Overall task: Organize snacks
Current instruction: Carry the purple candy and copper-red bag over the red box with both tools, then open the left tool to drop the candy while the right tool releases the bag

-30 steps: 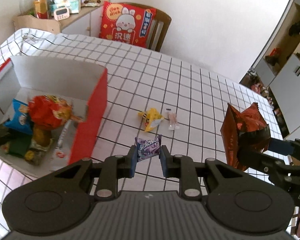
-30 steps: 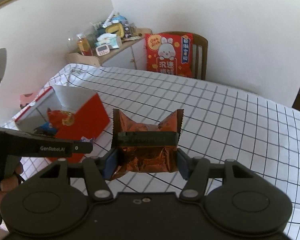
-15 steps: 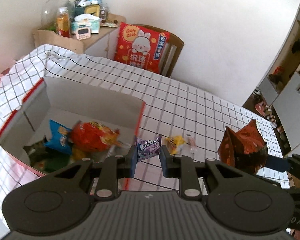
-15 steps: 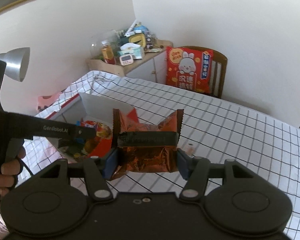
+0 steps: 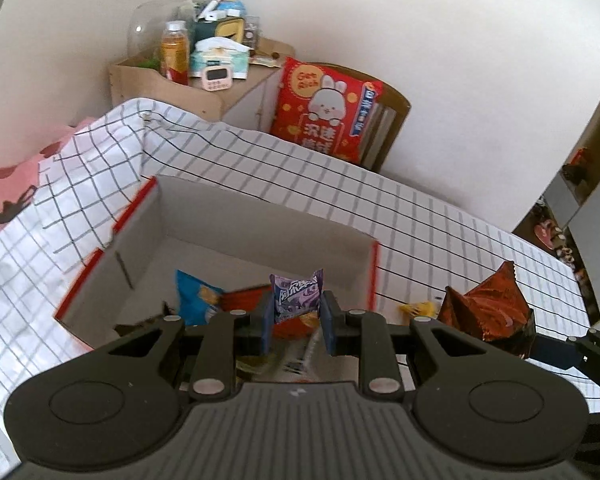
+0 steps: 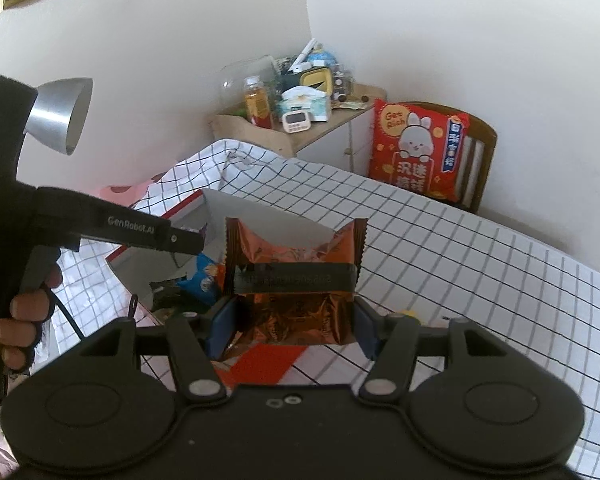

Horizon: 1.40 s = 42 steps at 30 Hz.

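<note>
Two grippers each hold one snack. The left gripper [image 5: 294,328], fingers nearly together, pinches one small purple candy packet [image 5: 298,295] over the open red-edged box [image 5: 260,220]. The right gripper [image 6: 294,330], fingers about half apart, clamps one copper-orange foil bag [image 6: 294,276] just right of the box's near right corner. Inside the box lie one blue packet [image 5: 194,298] and one red packet [image 5: 244,298], among darker ones too hidden to count. One yellow packet [image 5: 418,308] lies on the checked tablecloth [image 5: 440,232] right of the box; the cloth beyond, toward the far and right edges, is bare.
</note>
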### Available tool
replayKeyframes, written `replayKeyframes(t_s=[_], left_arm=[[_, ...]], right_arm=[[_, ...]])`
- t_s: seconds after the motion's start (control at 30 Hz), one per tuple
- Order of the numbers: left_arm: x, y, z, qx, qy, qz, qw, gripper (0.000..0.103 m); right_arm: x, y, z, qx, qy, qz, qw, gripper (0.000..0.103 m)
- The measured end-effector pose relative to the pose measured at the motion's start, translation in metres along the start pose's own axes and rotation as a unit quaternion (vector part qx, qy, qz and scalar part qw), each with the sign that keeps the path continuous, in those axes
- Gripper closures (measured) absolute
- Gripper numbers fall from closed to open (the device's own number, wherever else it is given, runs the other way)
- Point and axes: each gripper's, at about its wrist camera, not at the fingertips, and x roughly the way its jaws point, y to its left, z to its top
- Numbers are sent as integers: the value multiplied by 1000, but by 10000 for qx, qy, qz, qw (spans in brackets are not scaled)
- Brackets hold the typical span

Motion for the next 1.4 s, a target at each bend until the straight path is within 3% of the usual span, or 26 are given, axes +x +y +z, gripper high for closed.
replayKeyframes(t_s=[0.8,1.4], left_arm=[[76,112,19,-384,473,747,9953,79],[123,116,-1,-100,1164,669,9909,79]], right_arm=[[107,71,8,-124,809,74,9966,43],[139,79,-5,53,1045,-149,9944,42]])
